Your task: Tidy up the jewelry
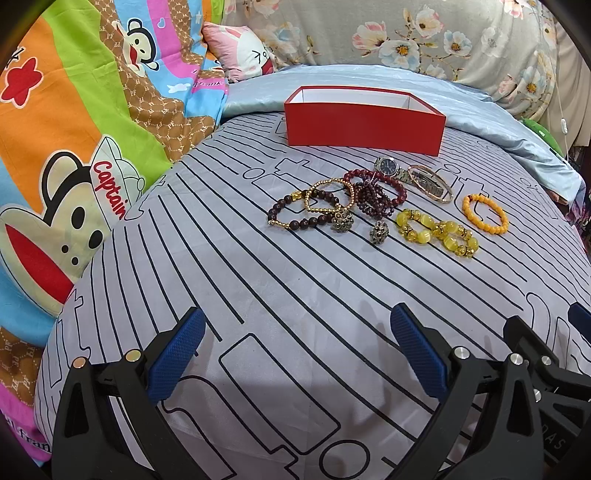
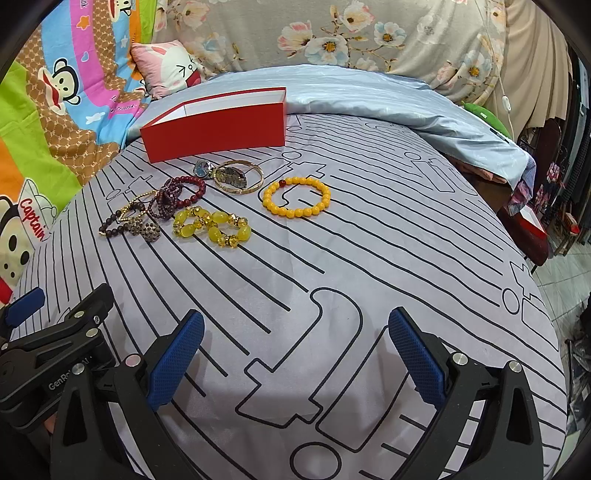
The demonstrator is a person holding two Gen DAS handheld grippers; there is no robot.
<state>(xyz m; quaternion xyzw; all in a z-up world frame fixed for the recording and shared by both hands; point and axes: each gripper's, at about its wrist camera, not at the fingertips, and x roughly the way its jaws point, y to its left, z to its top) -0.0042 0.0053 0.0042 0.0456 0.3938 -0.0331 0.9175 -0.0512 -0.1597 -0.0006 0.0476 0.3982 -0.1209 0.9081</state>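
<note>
An open red box (image 1: 364, 125) (image 2: 218, 127) stands at the far side of the striped grey bedsheet. In front of it lie jewelry pieces: an orange bead bracelet (image 1: 484, 213) (image 2: 296, 197), a yellow chunky bracelet (image 1: 437, 232) (image 2: 212, 224), dark red bead bracelets (image 1: 375, 192) (image 2: 181, 194), a gold and brown bracelet (image 1: 310, 208), a watch (image 1: 387, 167) (image 2: 203, 169), a gold bangle (image 1: 432, 182) (image 2: 240, 175) and two metal rings (image 1: 378, 232). My left gripper (image 1: 297, 328) and right gripper (image 2: 295, 328) are open and empty, well short of the jewelry.
A colourful cartoon quilt (image 1: 74, 129) is piled at the left. A pale blue cover (image 1: 480, 107) and a floral duvet (image 2: 351, 33) lie behind the box. The bed edge (image 2: 543, 280) drops off at the right.
</note>
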